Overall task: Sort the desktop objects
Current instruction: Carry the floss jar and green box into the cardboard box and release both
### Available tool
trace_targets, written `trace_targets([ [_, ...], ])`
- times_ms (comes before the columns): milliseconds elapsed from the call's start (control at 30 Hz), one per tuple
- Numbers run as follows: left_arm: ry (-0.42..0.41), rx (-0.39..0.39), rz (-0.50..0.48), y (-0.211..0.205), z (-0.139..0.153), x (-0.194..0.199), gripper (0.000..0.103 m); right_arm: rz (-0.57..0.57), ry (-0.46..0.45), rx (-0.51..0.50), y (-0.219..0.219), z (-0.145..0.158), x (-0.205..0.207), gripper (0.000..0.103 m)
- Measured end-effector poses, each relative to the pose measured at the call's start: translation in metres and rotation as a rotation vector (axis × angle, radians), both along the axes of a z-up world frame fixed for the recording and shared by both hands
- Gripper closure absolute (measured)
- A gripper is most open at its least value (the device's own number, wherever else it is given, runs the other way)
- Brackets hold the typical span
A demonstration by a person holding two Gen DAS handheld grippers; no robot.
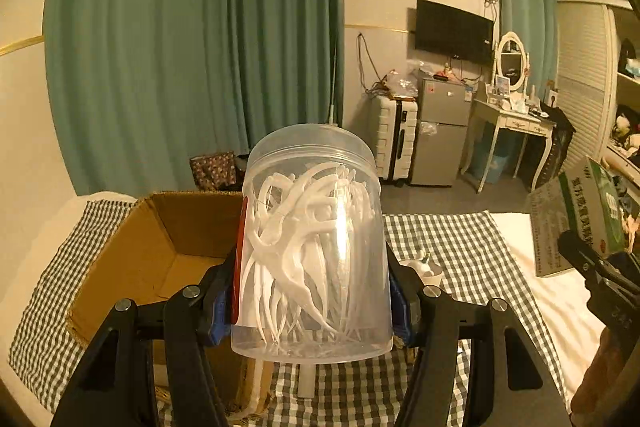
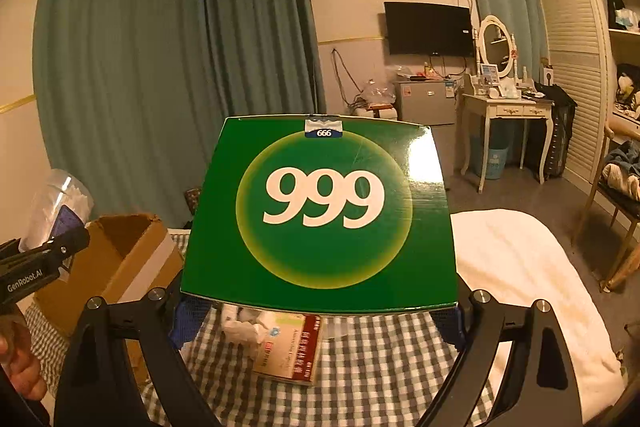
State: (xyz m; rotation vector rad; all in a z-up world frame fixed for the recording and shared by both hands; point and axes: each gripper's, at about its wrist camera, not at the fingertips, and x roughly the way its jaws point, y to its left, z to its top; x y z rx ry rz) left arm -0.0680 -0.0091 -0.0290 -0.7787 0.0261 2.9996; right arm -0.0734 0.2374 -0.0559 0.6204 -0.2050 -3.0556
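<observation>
My left gripper (image 1: pixel 312 303) is shut on a clear plastic jar of white floss picks (image 1: pixel 314 247), held upright above the checked cloth (image 1: pixel 460 239). The blue pads press on both sides of the jar. My right gripper (image 2: pixel 320 311) is shut on a green box marked 999 (image 2: pixel 320 211), held flat and lifted over the cloth (image 2: pixel 360 367). The same green box (image 1: pixel 580 223) shows at the right edge of the left wrist view, and the jar (image 2: pixel 60 203) shows at the far left of the right wrist view. An open cardboard box (image 1: pixel 160 247) stands to the left.
Under the green box lie a red-and-white packet (image 2: pixel 292 351) and some white items (image 2: pixel 244 323) on the cloth. A small white object (image 1: pixel 424 267) lies right of the jar. A white cover (image 2: pixel 520 267) spreads to the right. A person's hand (image 2: pixel 20 367) holds the left gripper.
</observation>
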Motion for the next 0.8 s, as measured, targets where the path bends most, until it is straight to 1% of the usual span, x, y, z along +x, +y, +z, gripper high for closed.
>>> trace_targets([
  [133, 0.017, -0.015, 0.004, -0.017, 0.004, 0.003, 0.041, 0.024, 0.003, 0.002, -0.021, 0.006, -0.001, 0.012],
  [333, 0.025, -0.081, 0.068, -0.044, 0.009, 0.0, 0.041, 0.054, -0.004, -0.026, -0.054, 0.013, -0.013, 0.012],
  [433, 0.037, -0.079, 0.067, -0.06, 0.013, -0.002, 0.041, 0.077, -0.009, -0.023, -0.074, 0.015, -0.018, 0.012],
  [567, 0.025, -0.056, 0.062, -0.084, 0.008, -0.005, 0.041, 0.112, -0.016, -0.015, -0.103, 0.015, -0.024, 0.012],
  [667, 0.029, -0.086, 0.077, -0.1, 0.005, -0.01, 0.041, 0.134, -0.021, -0.008, -0.126, 0.015, -0.029, 0.012],
  [733, 0.034, -0.086, 0.079, -0.11, 0.003, -0.011, 0.041, 0.152, -0.023, -0.001, -0.14, 0.014, -0.033, 0.012],
  [800, 0.049, -0.06, 0.106, -0.125, 0.001, -0.012, 0.041, 0.173, -0.026, 0.007, -0.153, 0.011, -0.036, 0.011],
])
